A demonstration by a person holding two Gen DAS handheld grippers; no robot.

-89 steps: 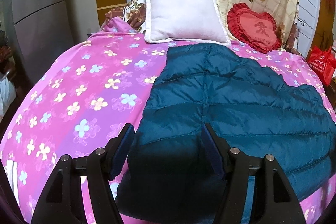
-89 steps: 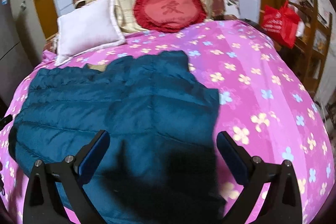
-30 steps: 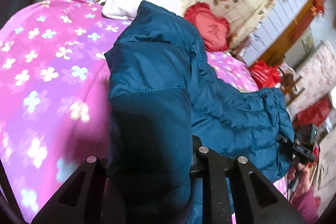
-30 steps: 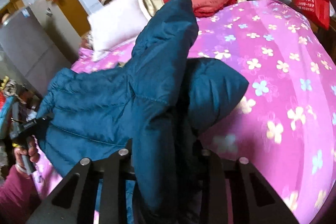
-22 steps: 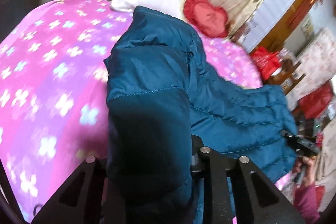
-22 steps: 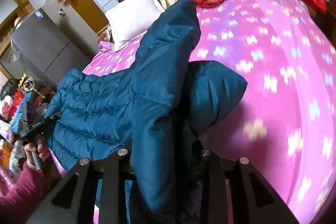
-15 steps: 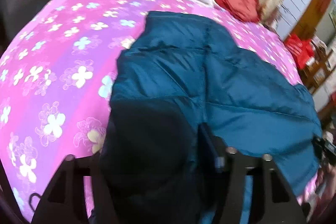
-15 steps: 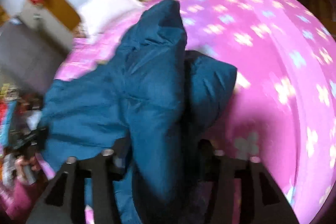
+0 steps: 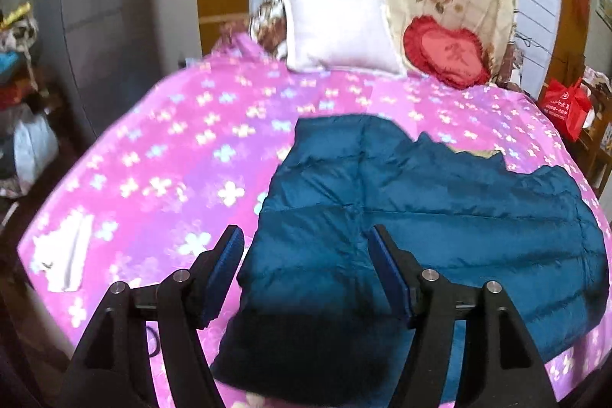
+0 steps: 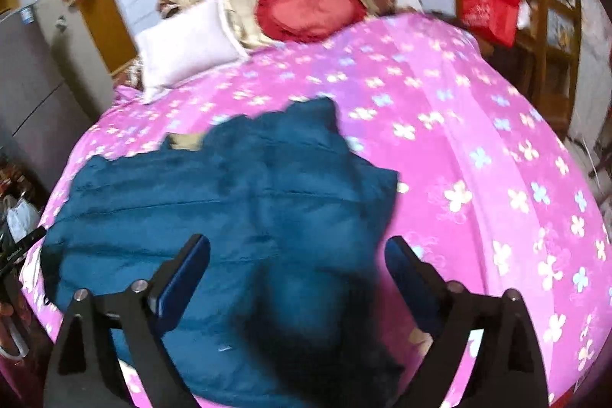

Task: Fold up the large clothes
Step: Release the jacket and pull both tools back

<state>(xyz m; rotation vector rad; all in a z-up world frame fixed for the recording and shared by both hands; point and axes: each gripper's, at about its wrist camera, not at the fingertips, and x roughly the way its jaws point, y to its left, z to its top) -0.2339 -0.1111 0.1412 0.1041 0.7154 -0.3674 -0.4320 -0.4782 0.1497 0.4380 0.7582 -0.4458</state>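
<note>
Your left gripper (image 9: 306, 255) wide, empty. Your right gripper (image 10: 298, 262) jaws opening, nothing pinched. Blue puffer jacket (image 9: 440, 217) lies folded on pink floral bedspread (image 9: 172, 159), near edge cut off behind fingers. Right view blurred; white pillow (image 9: 340, 33) beyond.

Bare pink bedspread (image 9: 183, 155) lies open around the jacket (image 9: 420, 209); pillows (image 9: 336, 33) block the far end.

Ahead of our grippers we see a pink flower-print bedspread (image 9: 183, 155), a white square pillow (image 9: 338, 31), a red heart-shaped cushion (image 9: 445, 52).
</note>
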